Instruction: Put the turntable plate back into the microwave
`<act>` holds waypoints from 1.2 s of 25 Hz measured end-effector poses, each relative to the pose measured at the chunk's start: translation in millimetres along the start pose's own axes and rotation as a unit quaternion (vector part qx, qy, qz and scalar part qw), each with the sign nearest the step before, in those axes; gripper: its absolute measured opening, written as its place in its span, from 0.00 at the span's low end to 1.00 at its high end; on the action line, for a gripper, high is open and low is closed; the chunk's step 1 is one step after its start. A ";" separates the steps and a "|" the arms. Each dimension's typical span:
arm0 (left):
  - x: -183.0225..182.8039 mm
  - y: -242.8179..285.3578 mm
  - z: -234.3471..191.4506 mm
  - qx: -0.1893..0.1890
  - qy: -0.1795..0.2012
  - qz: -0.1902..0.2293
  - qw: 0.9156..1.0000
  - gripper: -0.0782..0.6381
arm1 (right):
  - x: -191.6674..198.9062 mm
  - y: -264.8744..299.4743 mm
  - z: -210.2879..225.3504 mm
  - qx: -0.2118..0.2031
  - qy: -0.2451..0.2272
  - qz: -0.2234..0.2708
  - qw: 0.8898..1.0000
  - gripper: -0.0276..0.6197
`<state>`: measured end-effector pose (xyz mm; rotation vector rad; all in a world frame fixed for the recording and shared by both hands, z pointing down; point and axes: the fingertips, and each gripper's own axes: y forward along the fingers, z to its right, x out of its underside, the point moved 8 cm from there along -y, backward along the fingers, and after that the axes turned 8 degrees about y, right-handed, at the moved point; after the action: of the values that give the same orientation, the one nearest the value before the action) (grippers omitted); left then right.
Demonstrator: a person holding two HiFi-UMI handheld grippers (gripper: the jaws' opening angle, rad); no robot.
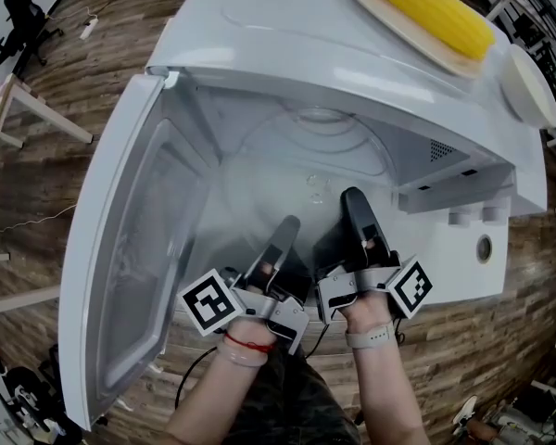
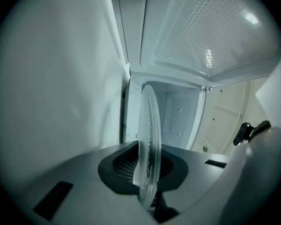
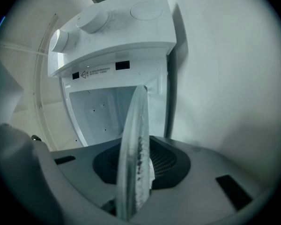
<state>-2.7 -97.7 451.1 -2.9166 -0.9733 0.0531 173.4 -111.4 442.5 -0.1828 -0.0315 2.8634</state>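
Between the jaws of both tools: plate (image 2: pixel 149 144), clear glass, edge-on to each tool's camera. Its near rim is gripped and the rest reaches ahead into the cavity of the microwave (image 1: pixel 287 54). Whether it touches the cavity bottom cannot be told.

Left tool (image 1: pixel 285 230): jaws clamped on the plate's rim, tips just inside the cavity mouth. Marker cube (image 1: pixel 208 302) at its rear; red cord (image 1: pixel 246 344) on the wrist behind.

Right tool (image 1: pixel 354 207): jaws clamped on the same rim, just beside the left tool, tips a little deeper in. Marker cube at its rear; pale band (image 1: pixel 371 336) on the wrist behind.

Left of the left tool: door (image 1: pixel 120 248), white, swung wide open, window pane facing the cavity.

Right of the right tool: control panel (image 1: pixel 463 248), white, with two knobs (image 3: pixel 93 20) at its upper edge and a printed label below them.

Beyond the tools, on the microwave's top: corn (image 1: pixel 426 7), yellow, lying along a cream dish (image 1: pixel 396 21); white bowl (image 1: pixel 528 86) near the dish's far end, at the top's right corner.

Around the microwave: floor (image 1: pixel 56 156), wood planks
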 end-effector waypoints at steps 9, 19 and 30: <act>0.2 3.7 -0.5 0.021 -0.023 0.023 0.999 0.16 | 7.4 -30.8 -2.2 0.011 -0.022 -0.041 0.999 0.18; -1.9 8.2 1.3 0.023 -0.004 0.025 0.999 0.16 | 15.5 -35.3 0.6 0.009 -0.011 -0.062 0.998 0.12; -8.6 11.4 4.9 0.016 0.000 0.034 0.999 0.16 | 14.6 -24.8 -2.0 0.002 -0.013 -0.069 0.998 0.12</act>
<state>-3.1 -111.6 445.4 -2.9210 -0.8644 0.0722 166.3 -83.6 439.7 -0.1373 -0.0431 2.7279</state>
